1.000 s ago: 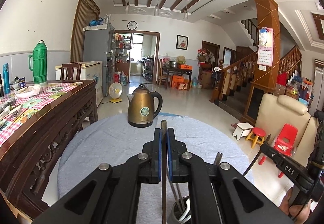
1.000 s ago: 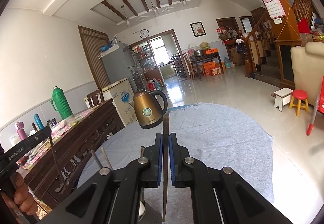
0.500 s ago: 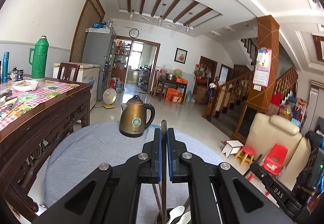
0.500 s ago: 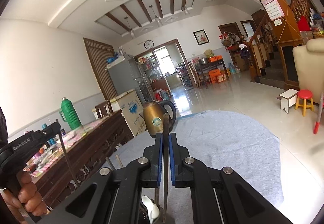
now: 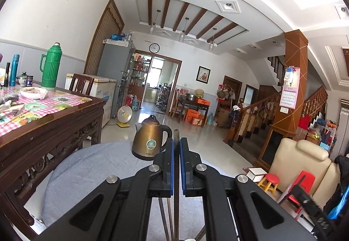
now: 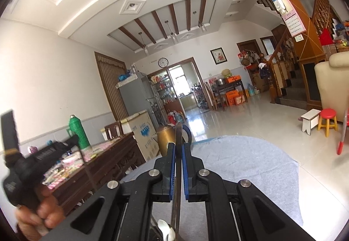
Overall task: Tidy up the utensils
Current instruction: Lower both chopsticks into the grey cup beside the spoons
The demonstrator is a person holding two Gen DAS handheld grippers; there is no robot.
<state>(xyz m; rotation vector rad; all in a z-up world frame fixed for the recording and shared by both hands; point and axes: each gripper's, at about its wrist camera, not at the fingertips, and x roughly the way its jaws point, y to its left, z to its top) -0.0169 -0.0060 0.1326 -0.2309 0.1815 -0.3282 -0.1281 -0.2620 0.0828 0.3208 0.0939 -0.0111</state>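
In the left wrist view my left gripper [image 5: 176, 142] is shut on a thin dark upright utensil [image 5: 176, 197], whose top pokes out above the blue pads. More dark sticks [image 5: 163, 217] show below the jaws. My right gripper [image 6: 178, 147] is also shut on a thin upright utensil [image 6: 177, 208], with a white spoon [image 6: 164, 226] just below it. Both hang over the round grey-clothed table [image 5: 98, 164]. The right wrist view shows the left gripper's body [image 6: 37, 160] in a hand at the left, a thin stick [image 6: 87, 166] hanging from it.
A brass kettle [image 5: 150, 142] stands at the far side of the round table. A dark wooden table [image 5: 54, 123] with a checked cloth, a bowl and a green flask [image 5: 50, 68] is on the left. A cream armchair [image 5: 301, 166] and small stools are on the right.
Both views have tipped upward and show more ceiling. The cup of utensils seen below the left jaws has slipped out of the bottom of the left view. Both grips stay shut.
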